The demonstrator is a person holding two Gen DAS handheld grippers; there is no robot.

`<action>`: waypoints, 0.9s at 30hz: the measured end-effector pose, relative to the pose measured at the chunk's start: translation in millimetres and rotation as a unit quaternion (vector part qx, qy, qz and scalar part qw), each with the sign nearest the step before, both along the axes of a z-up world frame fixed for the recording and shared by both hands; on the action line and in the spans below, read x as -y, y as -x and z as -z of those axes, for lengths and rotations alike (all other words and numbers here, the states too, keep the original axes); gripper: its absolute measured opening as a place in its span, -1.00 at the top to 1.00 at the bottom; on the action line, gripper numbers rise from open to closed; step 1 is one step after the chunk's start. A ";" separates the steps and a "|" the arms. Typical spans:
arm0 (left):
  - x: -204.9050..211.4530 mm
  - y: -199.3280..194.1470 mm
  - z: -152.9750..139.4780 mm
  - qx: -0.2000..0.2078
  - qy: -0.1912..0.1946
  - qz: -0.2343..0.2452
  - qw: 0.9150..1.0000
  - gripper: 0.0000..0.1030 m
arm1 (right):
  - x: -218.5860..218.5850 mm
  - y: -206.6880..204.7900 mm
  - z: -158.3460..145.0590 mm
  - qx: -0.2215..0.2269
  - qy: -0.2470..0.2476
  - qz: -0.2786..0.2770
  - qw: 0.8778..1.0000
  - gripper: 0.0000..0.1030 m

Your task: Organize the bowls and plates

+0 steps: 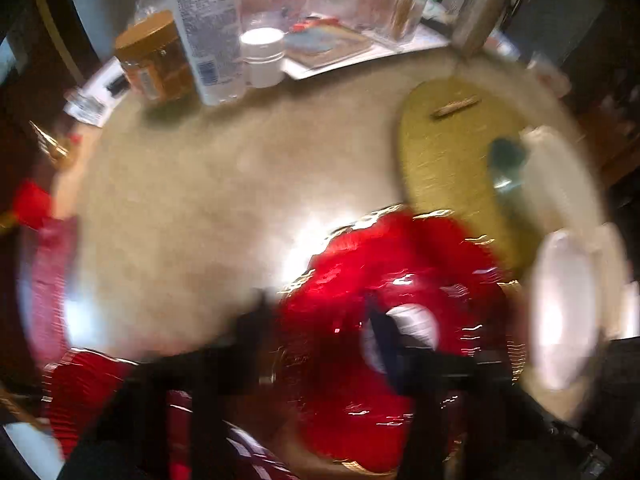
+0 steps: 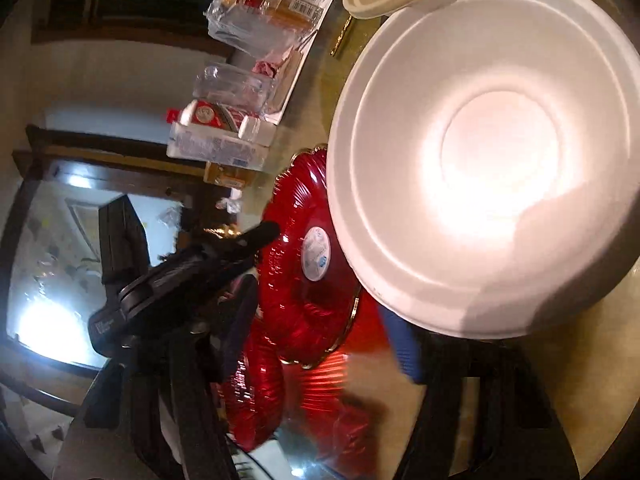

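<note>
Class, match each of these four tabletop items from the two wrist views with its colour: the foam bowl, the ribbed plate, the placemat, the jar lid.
Things:
1. foam bowl
2. ribbed plate
3. placemat
4. jar lid

Colours:
A. olive-gold
B. white
C. brown-orange
D. red with gold edging

Pairs: 1-B, 2-D, 3-A, 4-C

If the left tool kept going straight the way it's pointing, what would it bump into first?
Most likely the red plate with the white sticker, which lies right ahead of the left tool; blur leaves the depth uncertain.
</note>
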State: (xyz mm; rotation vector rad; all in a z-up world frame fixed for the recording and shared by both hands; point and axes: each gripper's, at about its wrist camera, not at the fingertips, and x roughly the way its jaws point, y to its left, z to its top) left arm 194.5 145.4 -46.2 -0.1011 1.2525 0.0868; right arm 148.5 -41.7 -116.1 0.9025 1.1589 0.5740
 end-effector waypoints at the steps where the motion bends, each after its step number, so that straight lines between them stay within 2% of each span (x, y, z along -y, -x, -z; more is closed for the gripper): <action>1: 0.1 -0.3 1.7 0.004 -0.006 -0.001 1.000 0.66 | -0.6 -1.5 0.3 -0.001 0.025 0.000 1.000 0.56; 2: 0.0 1.5 3.7 0.008 -0.006 -0.001 1.000 0.67 | -0.3 -0.9 1.6 -0.002 0.042 -0.002 0.999 0.76; 5: 0.4 8.4 7.3 0.014 -0.012 -0.009 1.000 0.69 | 0.6 0.9 4.7 -0.005 0.050 -0.007 0.999 0.77; 8: 1.7 17.9 0.7 0.031 -0.022 -0.007 0.999 0.69 | 1.3 6.5 -3.5 0.019 0.064 -0.010 0.998 0.77; 19: -9.7 64.4 -67.7 0.121 -0.040 -0.020 0.992 0.74 | -11.1 27.0 -40.2 0.094 0.074 -0.033 0.992 0.78; 27: -29.0 106.1 -89.8 0.168 -0.029 -0.049 0.984 0.74 | -29.1 46.9 -72.8 0.150 0.092 -0.047 0.983 0.78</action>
